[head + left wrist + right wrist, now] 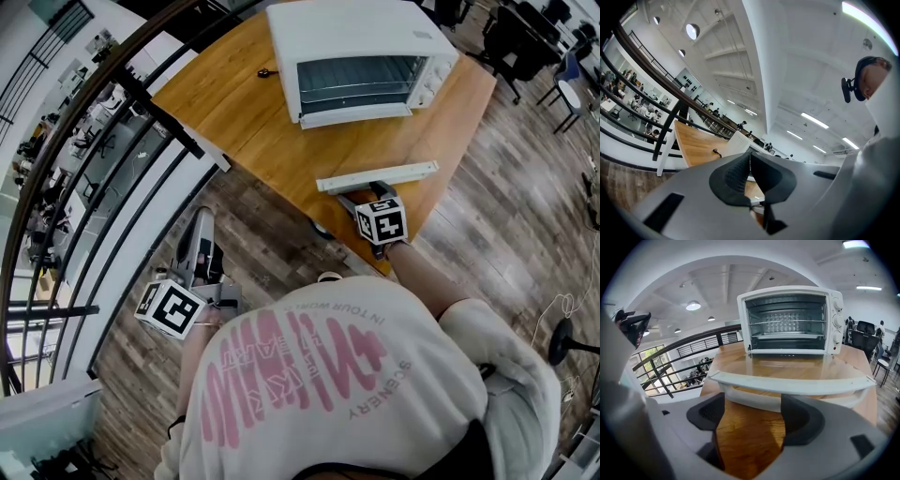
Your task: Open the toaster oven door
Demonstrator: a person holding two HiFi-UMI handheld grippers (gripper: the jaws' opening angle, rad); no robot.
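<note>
A white toaster oven [361, 56] stands at the far end of a wooden table [225, 103]. Its glass door lies folded down flat, with the white handle bar [377, 176] nearest me. My right gripper [364, 195] is at that handle from the near side. In the right gripper view the oven [787, 319] shows its empty rack, and the handle [787, 385] crosses between the tips of my right gripper [752, 406]; the pads stand wide apart and do not press on it. My left gripper [200, 234] hangs low at my left side over the floor. Its pads [740, 168] touch, with nothing between them.
A black railing [141, 103] runs along the table's left side. A small dark plug [266, 72] lies on the table left of the oven. Office chairs [525, 37] stand at the far right. Wood-plank floor [506, 206] surrounds the table's near corner.
</note>
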